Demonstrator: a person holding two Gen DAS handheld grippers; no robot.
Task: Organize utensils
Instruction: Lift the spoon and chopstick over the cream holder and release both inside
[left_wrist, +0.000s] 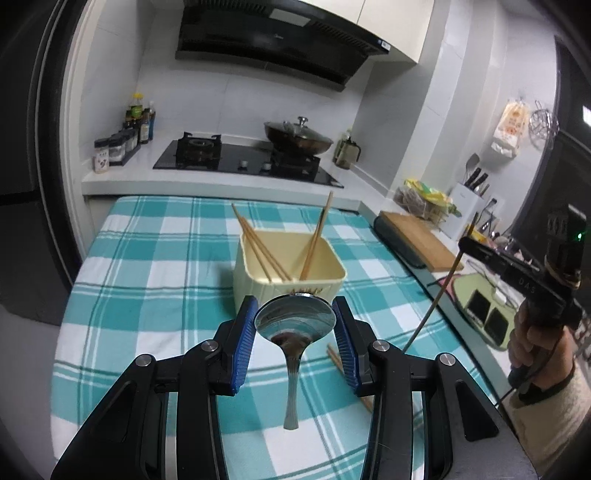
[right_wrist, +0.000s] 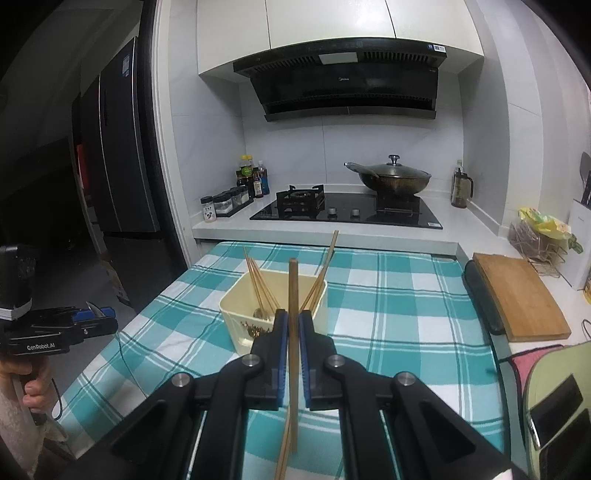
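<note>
A utensil in each claw, above the checked bench.

My left claw (left_wrist: 294, 321) grips a metal spoon (left_wrist: 293, 325) by its bowl, handle hanging down. My right claw (right_wrist: 291, 332) is clamped tight on a wooden chopstick (right_wrist: 293, 295). Just ahead, the cream holder box (left_wrist: 288, 273) stands on the teal checked cloth (left_wrist: 147, 258) with several chopsticks (left_wrist: 258, 251) leaning inside.

Glossy metal spoon (left_wrist: 294, 320); matt wooden chopsticks (right_wrist: 293, 354); smooth cream plastic bin (left_wrist: 288, 275); soft checked cloth (left_wrist: 155, 258).
</note>
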